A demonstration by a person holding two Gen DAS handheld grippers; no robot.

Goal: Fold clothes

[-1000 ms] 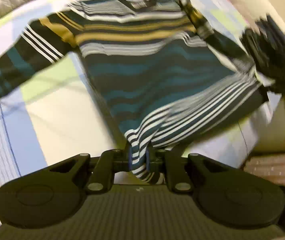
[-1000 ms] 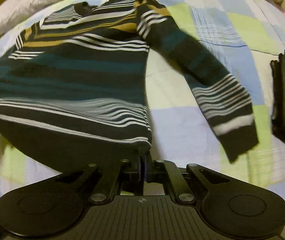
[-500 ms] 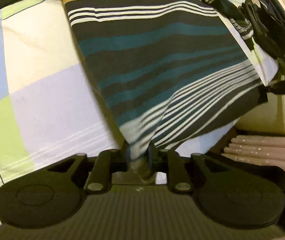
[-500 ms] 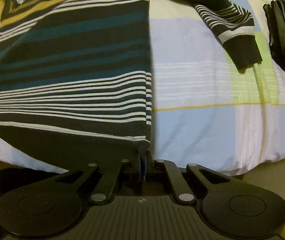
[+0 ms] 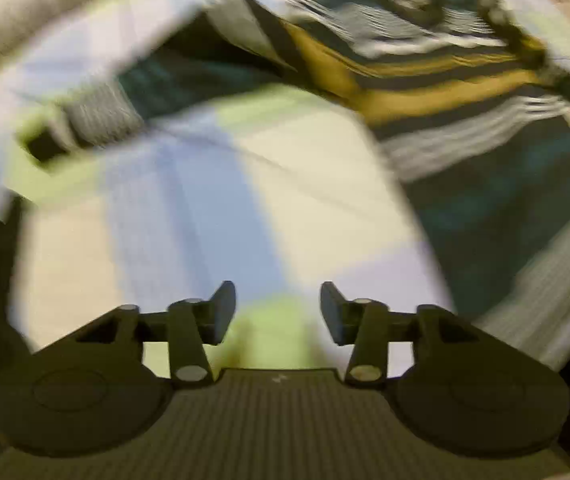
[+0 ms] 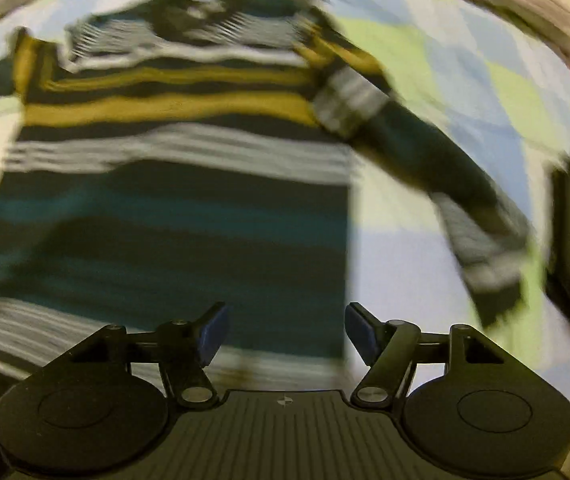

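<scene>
A: Both views smeared with motion blur, warm dim yellowish light, sweater [image 6: 173, 200] stripes streaking!

B: Only each gripper's body stays sharp. Fisheye bends the bedspread [image 5: 165, 208]; edges fall into dark corners.

- The left gripper [image 5: 277, 312] is showing a matte black body with a ribbed top plate carrying a small pale mark at its front edge.
- Two round black housings are flanking that plate, each bearing a shallow circular recess.
- Black link arms with silver pivot screws are running out to flat dark fingers [image 5: 221, 312].
- The right gripper [image 6: 286, 334] is looking the same in build, though its pads [image 6: 213, 334] are showing blue.
</scene>
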